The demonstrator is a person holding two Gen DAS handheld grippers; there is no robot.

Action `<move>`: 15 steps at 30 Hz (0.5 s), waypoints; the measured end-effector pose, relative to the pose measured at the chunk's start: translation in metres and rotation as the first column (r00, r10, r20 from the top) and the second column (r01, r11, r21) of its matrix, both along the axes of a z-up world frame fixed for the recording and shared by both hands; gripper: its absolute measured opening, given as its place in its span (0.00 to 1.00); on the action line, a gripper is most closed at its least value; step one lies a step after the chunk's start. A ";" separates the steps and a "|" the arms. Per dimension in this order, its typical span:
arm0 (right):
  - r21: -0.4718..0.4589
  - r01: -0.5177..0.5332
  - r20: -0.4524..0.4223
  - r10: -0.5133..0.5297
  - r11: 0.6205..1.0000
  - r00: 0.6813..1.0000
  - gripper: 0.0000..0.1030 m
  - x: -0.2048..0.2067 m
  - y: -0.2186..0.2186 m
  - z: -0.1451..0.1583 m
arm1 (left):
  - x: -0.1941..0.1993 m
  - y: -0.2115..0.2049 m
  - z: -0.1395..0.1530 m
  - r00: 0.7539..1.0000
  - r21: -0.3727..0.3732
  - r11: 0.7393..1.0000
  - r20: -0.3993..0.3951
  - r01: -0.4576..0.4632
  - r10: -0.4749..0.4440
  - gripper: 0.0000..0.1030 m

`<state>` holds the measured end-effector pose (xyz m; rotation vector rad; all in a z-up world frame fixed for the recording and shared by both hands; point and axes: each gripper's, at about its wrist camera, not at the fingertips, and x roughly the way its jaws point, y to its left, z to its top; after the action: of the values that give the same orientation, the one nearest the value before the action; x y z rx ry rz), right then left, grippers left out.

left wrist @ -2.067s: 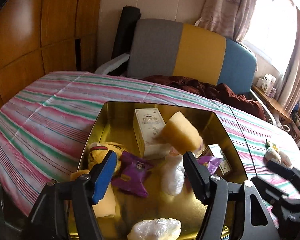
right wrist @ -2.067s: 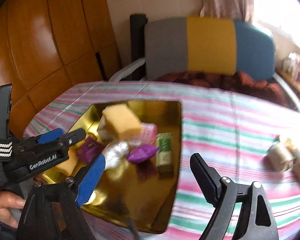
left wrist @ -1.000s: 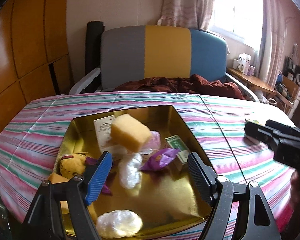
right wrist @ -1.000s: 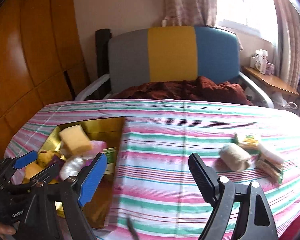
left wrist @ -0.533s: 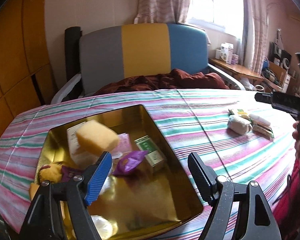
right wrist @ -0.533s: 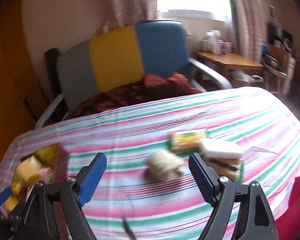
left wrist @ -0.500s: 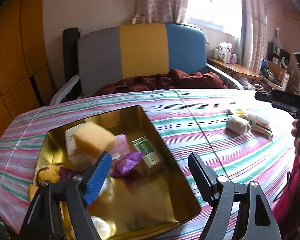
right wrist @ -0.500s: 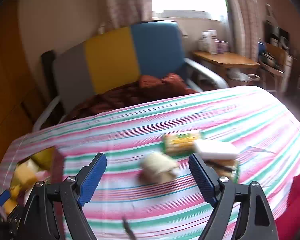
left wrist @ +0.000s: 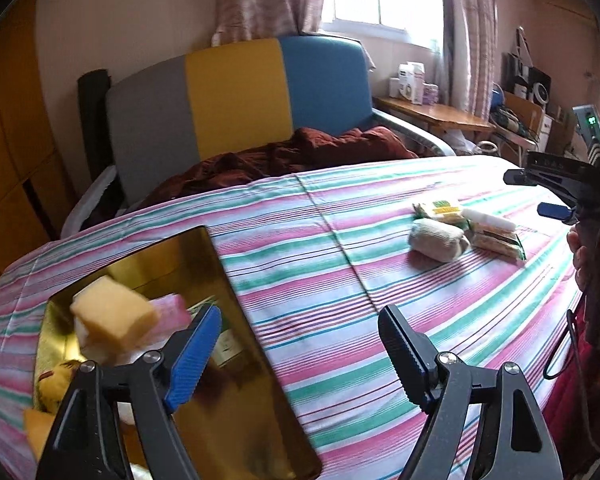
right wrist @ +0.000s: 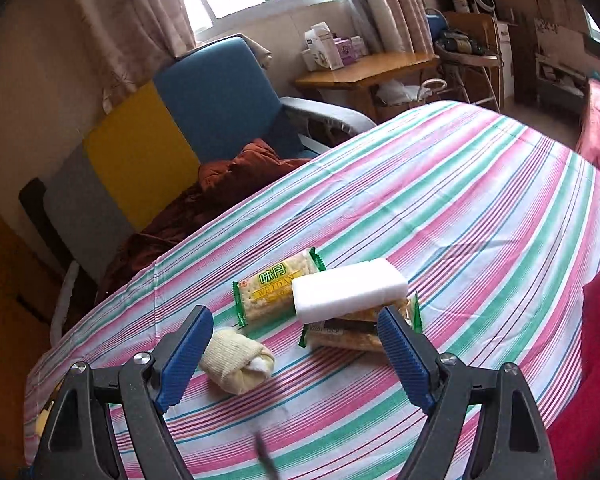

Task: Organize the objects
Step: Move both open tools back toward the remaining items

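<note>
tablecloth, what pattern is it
Stripes of pink, green and white on the tablecloth, clearest in the right wrist view.

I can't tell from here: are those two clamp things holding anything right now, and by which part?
Nothing is held. The left gripper and the right gripper both stand open and empty above the striped cloth.

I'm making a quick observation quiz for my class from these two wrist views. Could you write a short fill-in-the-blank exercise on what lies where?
1. The white foam block rests on top of a ____ packet.
2. The yellow sponge sits inside the ____ tin.
3. The rolled beige sock lies on the ____ tablecloth.
4. The right gripper holds nothing; its jaws stand ____.

Missing words: snack; gold; striped; open
</note>
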<state>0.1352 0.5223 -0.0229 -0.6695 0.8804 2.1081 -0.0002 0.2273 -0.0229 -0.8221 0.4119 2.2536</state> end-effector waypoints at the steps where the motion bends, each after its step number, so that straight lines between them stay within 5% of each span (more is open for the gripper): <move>1: -0.009 0.000 -0.006 0.000 1.000 1.000 0.84 0.001 0.000 -0.001 | 0.000 0.006 -0.001 1.000 -0.004 1.000 0.002 0.009 -0.009 0.79; 15: -0.161 0.204 -0.163 -0.230 0.966 0.959 0.84 0.051 0.026 -0.013 | -0.015 0.112 -0.023 0.976 -0.024 0.993 0.188 0.118 -0.112 0.79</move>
<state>0.1867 0.5487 -0.0356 -0.4340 1.1604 1.9417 -0.0150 0.3391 -0.0459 -0.9925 0.4007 2.0471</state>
